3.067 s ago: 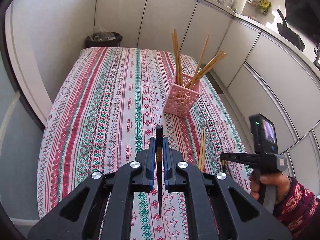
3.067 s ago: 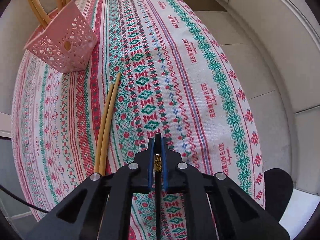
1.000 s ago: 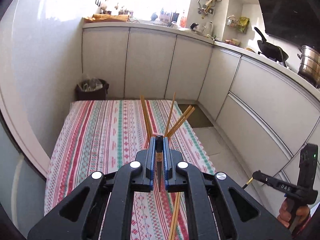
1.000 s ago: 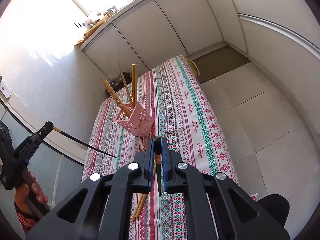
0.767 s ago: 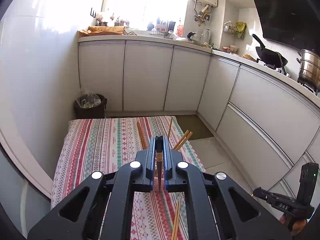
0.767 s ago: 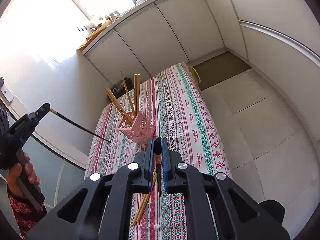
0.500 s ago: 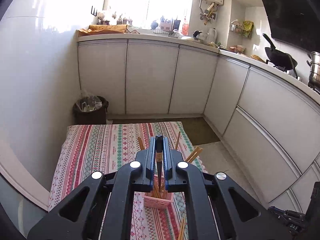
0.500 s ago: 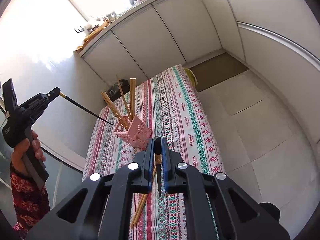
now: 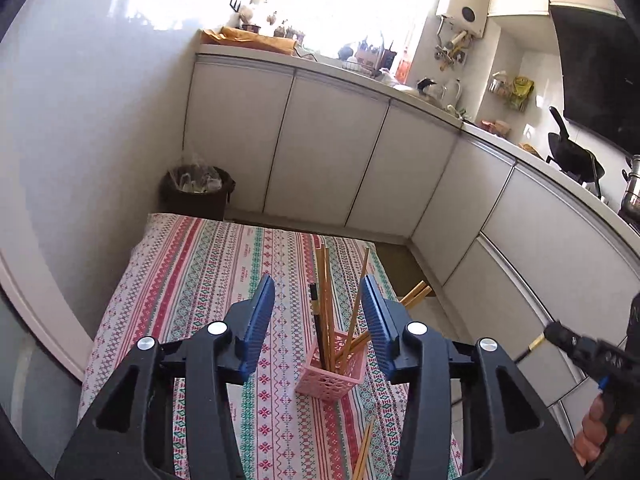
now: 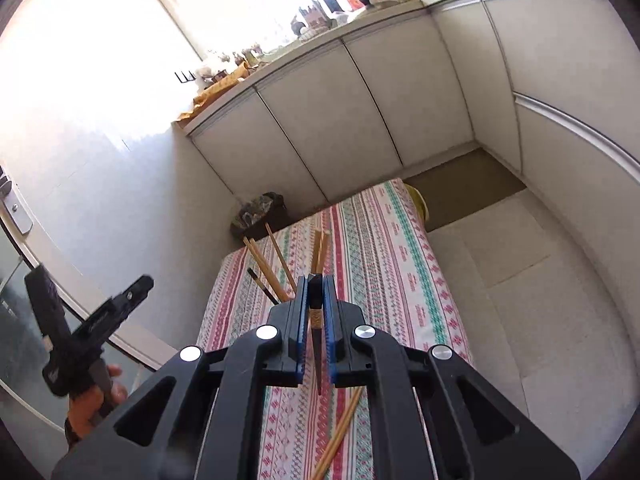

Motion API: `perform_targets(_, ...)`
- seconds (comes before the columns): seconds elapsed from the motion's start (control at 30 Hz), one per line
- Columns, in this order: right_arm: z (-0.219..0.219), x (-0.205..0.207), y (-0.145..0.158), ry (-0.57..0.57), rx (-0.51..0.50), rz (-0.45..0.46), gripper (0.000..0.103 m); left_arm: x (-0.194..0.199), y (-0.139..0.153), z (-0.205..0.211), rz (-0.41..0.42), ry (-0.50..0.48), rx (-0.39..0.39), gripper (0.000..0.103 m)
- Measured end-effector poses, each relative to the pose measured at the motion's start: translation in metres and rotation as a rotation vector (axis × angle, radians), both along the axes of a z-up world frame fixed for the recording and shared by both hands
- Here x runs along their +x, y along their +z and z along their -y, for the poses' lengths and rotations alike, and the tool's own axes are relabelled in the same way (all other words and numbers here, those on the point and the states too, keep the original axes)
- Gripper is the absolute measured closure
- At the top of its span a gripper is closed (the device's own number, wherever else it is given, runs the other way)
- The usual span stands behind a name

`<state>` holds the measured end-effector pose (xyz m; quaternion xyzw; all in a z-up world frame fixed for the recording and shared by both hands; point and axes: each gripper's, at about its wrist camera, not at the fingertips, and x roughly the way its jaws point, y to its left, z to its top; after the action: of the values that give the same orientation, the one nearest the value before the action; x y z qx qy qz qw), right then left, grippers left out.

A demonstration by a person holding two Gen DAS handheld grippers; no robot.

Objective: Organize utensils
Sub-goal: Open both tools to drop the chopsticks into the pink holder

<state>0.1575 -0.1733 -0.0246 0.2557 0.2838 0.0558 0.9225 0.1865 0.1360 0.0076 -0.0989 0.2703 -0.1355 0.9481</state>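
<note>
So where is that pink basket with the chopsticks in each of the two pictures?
Left wrist view: the pink basket stands low in the middle, framed between the open left gripper fingers.
Right wrist view: the basket itself is hidden behind the right gripper; only its wooden chopsticks stick up, centre left.
Shared landmark: the striped tablecloth.

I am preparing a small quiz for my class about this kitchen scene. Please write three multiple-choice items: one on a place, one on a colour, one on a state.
1. Where do the two loose wooden chopsticks lie?
A. on the striped tablecloth
B. on the floor
C. on the counter

2. What colour is the chopstick basket?
A. blue
B. pink
C. green

3. How is the right hand-held gripper?
A. wide open, empty
B. shut on a black chopstick
C. shut on a spoon

Answers: 1 A, they rest on the tablecloth; 2 B, its lattice walls are pink; 3 B, the black chopstick sits between its blue pads.
</note>
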Motion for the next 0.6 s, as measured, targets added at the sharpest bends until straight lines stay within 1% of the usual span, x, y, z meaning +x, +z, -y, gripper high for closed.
perform_targets(0.13,-0.018,0.036,0.013,-0.012,-0.012,0.045,0.096,-0.021,-0.011,-0.026,-0.031,0.028,-0.028,0.059)
perform_targets(0.27,-0.034,0.066,0.013,-0.009,-0.027,0.054,0.096,-0.029,-0.024,-0.052,-0.063,0.064,-0.045,0.059)
perform_targets(0.4,-0.054,0.088,0.005,-0.003,-0.09,0.056,0.096,-0.031,-0.029,-0.073,-0.082,0.096,-0.063,0.059)
perform_targets(0.5,-0.064,0.104,-0.014,0.022,-0.087,0.027,0.095,-0.03,-0.031,-0.079,-0.096,0.101,-0.078,0.059)
perform_targets(0.57,-0.069,0.109,-0.024,0.008,-0.111,-0.017,0.087,-0.03,-0.031,-0.08,-0.098,0.098,-0.076,0.059)
perform_targets(0.6,-0.069,0.106,-0.025,0.01,-0.119,-0.018,0.082,-0.031,-0.03,-0.079,-0.094,0.097,-0.072,0.057)
